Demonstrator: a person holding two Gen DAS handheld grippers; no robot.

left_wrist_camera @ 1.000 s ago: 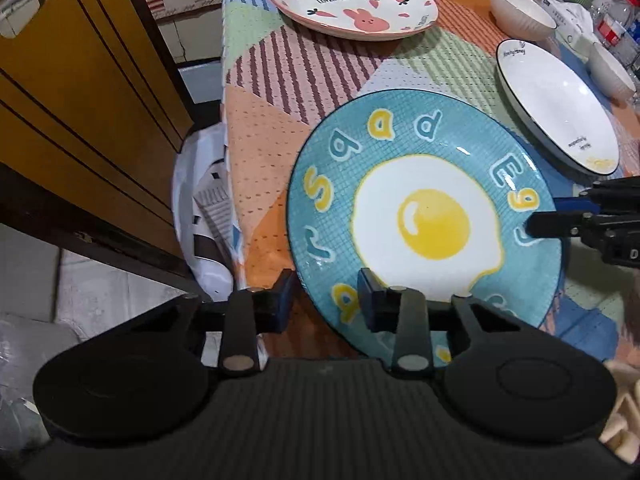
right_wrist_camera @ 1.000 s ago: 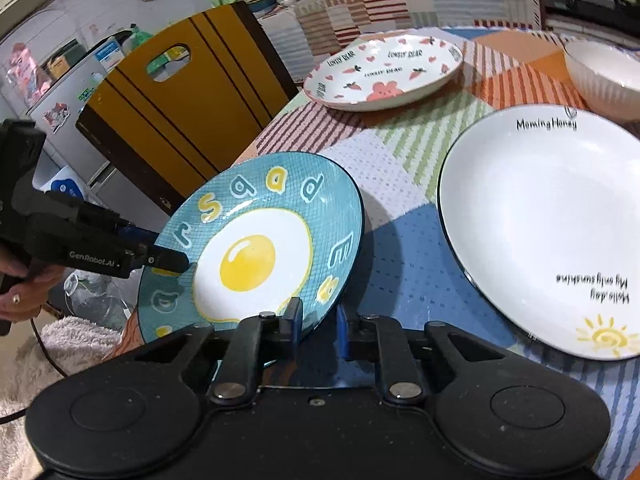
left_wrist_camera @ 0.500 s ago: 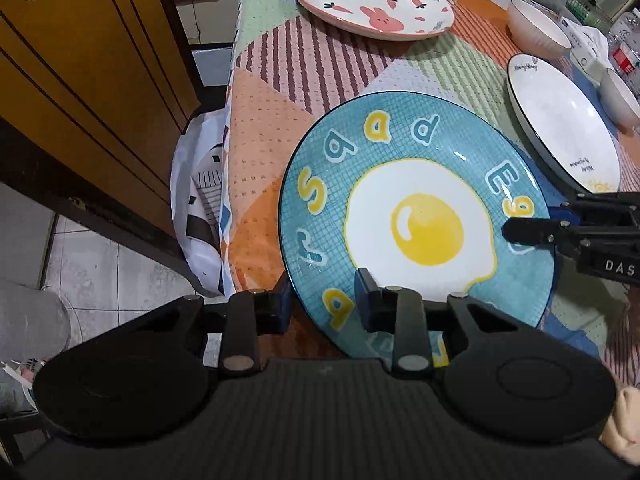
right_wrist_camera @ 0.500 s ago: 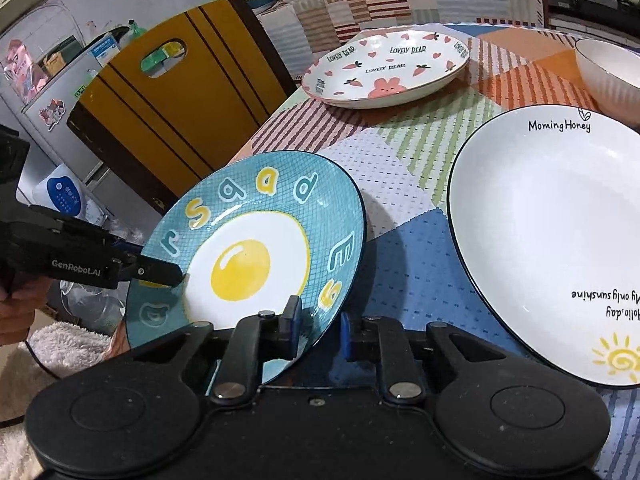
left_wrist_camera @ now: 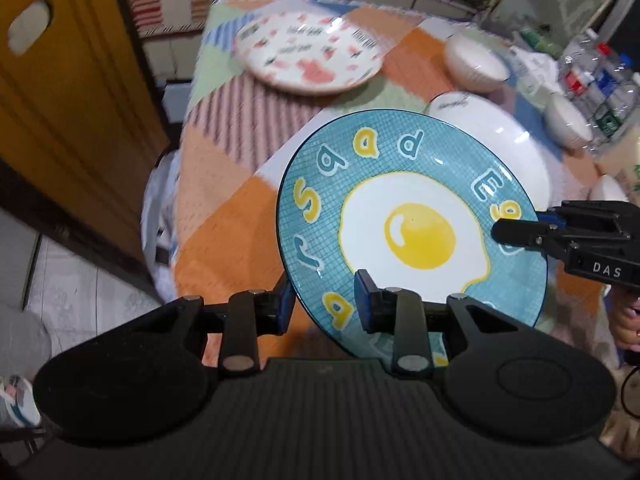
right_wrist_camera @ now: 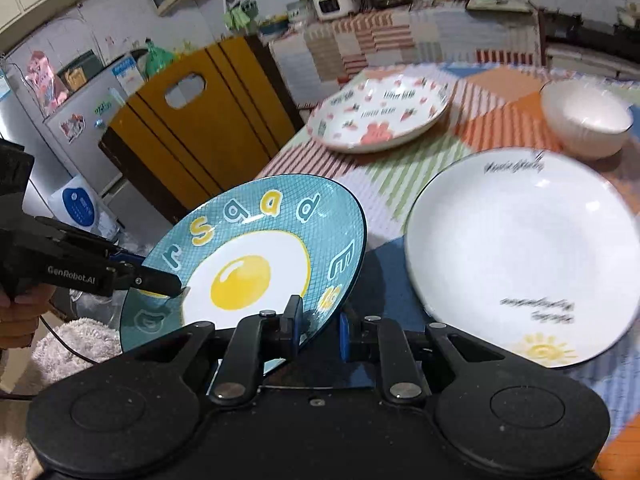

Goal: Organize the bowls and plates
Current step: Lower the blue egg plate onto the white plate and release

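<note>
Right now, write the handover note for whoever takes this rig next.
Left gripper: shut on the rim of the blue egg plate.
Right gripper: shut on the opposite rim.
The blue egg plate is lifted and tilted above the patchwork tablecloth, near the white sun plate.
The pink bunny plate and a white bowl sit on the cloth farther back.
Done: plate gripped and raised. Left: set it down and stack; nothing is stacked yet.

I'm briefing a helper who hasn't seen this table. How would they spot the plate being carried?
On the patchwork tablecloth lie a white plate and a pink-patterned plate. Left of the white one, held tilted, is the egg plate: teal, with a fried-egg picture ringed by letters.
</note>
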